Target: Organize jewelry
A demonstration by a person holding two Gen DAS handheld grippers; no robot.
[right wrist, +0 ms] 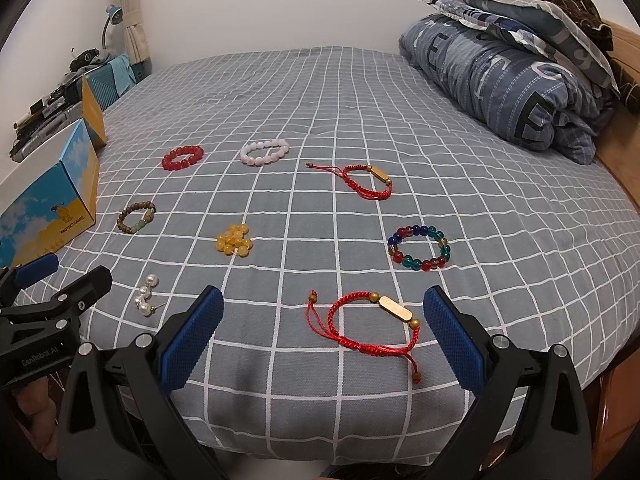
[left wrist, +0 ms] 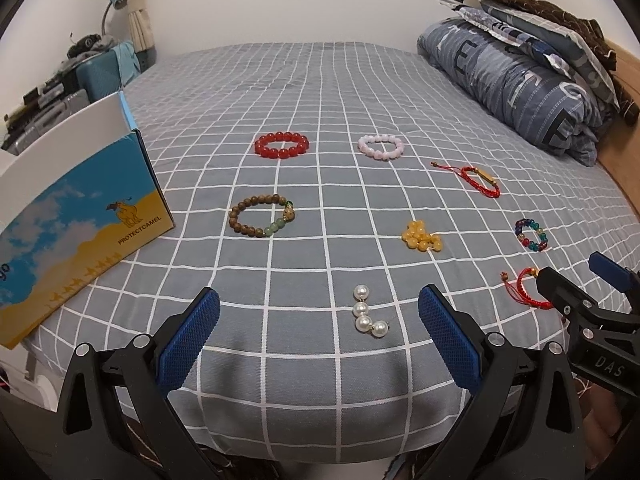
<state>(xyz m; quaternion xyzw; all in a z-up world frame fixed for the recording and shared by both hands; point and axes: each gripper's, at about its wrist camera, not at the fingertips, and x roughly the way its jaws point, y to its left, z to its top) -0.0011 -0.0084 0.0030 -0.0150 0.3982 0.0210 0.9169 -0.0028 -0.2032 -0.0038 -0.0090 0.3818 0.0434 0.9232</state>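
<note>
In the left wrist view, the left gripper (left wrist: pixel 319 332) is spread wide and grasps nothing — a short white pearl strand (left wrist: pixel 369 315) lies between its blue pads on the grey checked bedsheet (left wrist: pixel 320 92), with a blue-and-yellow cardboard box (left wrist: pixel 86 216) at left. In the right wrist view, the right gripper (right wrist: pixel 323 334) is likewise released; a red woven cord bracelet with a gold bar (right wrist: pixel 372 328) lies at lower centre between its fingers — a multicoloured glass-bead bracelet (right wrist: pixel 419 247) sits just above it.

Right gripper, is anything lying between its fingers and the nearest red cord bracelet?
No. In the right wrist view, only bare checked bedsheet separates the open right gripper from the red cord bracelet, which lies just ahead, between the fingers.
</note>
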